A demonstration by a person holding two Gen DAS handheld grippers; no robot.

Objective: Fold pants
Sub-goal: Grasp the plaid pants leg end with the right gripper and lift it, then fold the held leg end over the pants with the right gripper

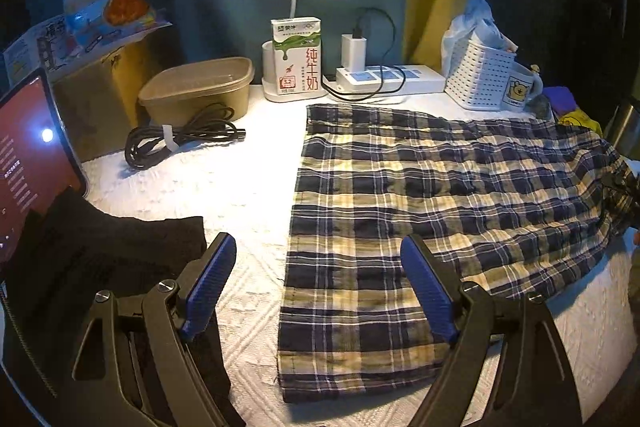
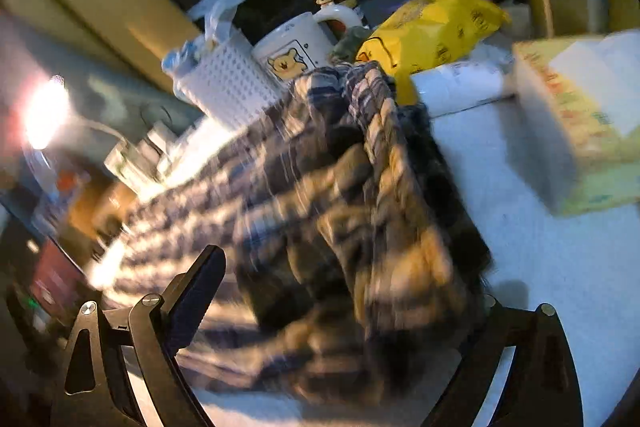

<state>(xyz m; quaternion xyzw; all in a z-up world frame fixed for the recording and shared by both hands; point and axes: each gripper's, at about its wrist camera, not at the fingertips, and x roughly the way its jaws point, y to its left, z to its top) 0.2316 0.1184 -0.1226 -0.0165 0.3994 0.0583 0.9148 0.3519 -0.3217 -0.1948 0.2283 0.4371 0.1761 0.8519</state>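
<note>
The plaid pants (image 1: pixel 420 211), navy, white and yellow, lie spread flat on the white textured cover (image 1: pixel 224 187), leg hems toward the left. My left gripper (image 1: pixel 318 287) is open and empty, hovering over the near left hem; its right finger is above the cloth. In the blurred right wrist view the pants (image 2: pixel 340 211) are bunched up between the spread fingers of my right gripper (image 2: pixel 340 299). Its left finger (image 2: pixel 196 291) shows clear of the cloth; the right fingertip is hidden by the fabric, and no grip is visible.
A black garment (image 1: pixel 100 267) and a tablet (image 1: pixel 28 163) lie at the left. At the back are a coiled cable (image 1: pixel 176 141), food tub (image 1: pixel 196 89), milk carton (image 1: pixel 298 57), power strip (image 1: pixel 392 77), white basket (image 1: pixel 478 77) and bear mug (image 1: pixel 520 89). A yellow bag (image 2: pixel 432 35) and box (image 2: pixel 580 119) lie right.
</note>
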